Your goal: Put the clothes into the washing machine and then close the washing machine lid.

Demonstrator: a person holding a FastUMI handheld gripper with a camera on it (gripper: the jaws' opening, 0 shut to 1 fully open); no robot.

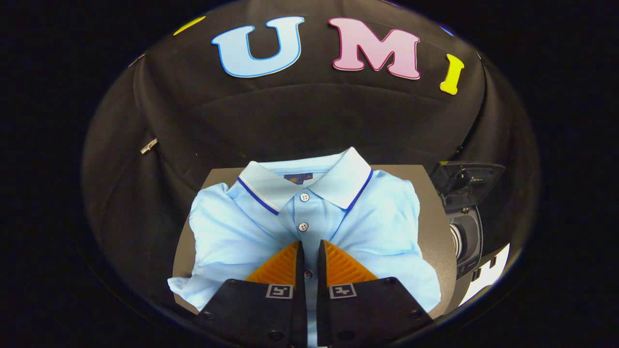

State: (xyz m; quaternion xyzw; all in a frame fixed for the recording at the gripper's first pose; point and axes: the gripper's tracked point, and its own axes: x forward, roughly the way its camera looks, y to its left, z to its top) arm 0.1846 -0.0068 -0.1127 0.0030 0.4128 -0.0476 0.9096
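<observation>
Looking along our gripper (309, 246), we see its two fingers drawn almost together over the button placket of a light blue polo shirt (232, 227), with a narrow strip of cloth and one button showing in the gap; whether they pinch the fabric we cannot tell. The shirt lies folded on a small grey table (437, 227). Beside the table stands the washing machine (466, 237), its lid (466, 179) raised; what its drum holds is hidden from us.
</observation>
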